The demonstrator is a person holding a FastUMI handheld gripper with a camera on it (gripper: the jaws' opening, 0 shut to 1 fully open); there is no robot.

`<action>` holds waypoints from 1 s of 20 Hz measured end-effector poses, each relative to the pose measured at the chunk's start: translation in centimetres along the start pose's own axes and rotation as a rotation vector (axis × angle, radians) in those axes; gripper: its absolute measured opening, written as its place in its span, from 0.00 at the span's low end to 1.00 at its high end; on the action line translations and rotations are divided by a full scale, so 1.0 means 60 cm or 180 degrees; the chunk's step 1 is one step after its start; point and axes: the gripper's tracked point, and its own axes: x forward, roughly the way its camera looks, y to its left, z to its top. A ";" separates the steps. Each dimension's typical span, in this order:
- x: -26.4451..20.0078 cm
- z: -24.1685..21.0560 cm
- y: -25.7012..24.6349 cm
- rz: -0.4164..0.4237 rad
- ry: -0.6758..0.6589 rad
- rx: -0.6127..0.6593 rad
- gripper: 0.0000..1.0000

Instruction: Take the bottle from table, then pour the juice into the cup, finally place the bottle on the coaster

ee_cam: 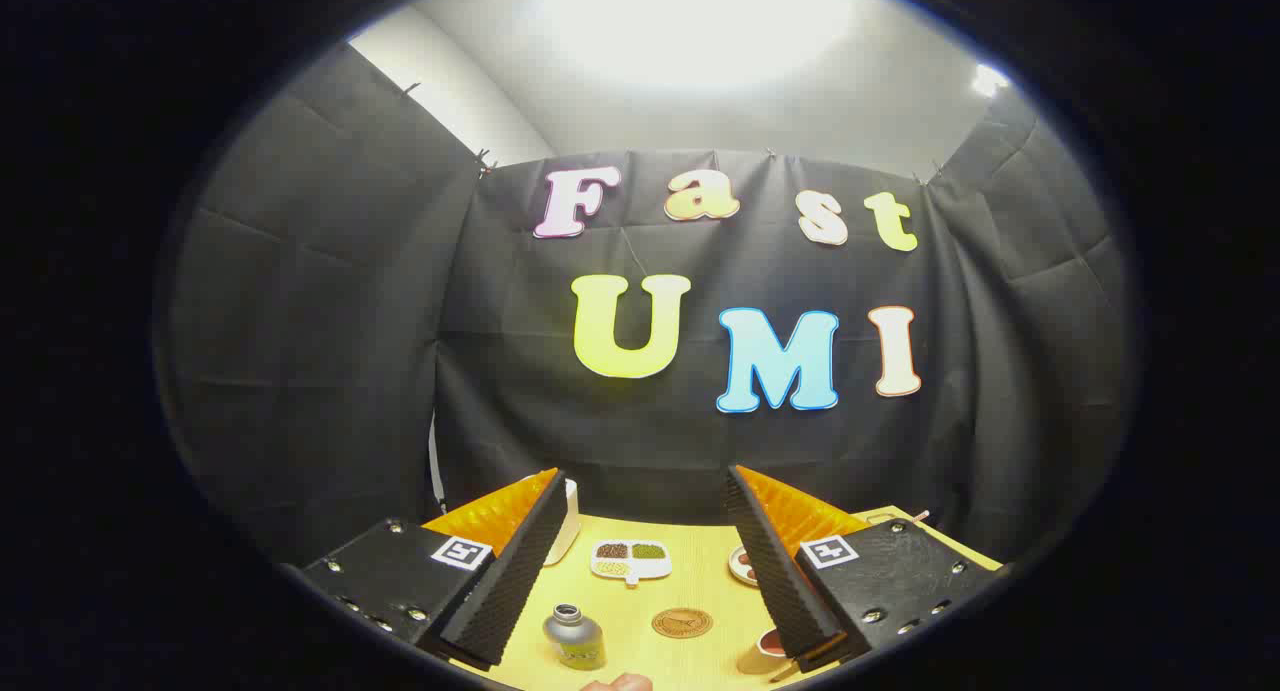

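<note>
A: Your fingers [640, 561] are spread wide, holding nothing. The bottle [575, 638] stands upright between them, nearer the left one. Lower, centre on its body, then close.

B: Noted. Coaster [682, 623] lies beside it, cup [765, 653] by the right finger, dish [630, 560] further on. Yellow tabletop [690, 581], black cloth wall behind.

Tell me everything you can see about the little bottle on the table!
The bottle is small, squat and grey, metal-looking, with a yellowish-green band around its lower body. Its round mouth looks open, with no cap seen. It stands upright on the yellow table, between the open gripper's fingers, nearer the left one, untouched. The round brown coaster lies to its right.
</note>
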 end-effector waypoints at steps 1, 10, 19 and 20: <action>0.000 0.001 -0.001 -0.0004 -0.0001 -0.0011 0.97; 0.003 -0.002 -0.023 -0.0210 -0.0024 -0.0122 0.97; 0.006 0.003 -0.024 -0.0234 -0.0110 -0.0013 0.97; 0.006 0.001 -0.021 -0.0226 -0.0108 -0.0015 0.97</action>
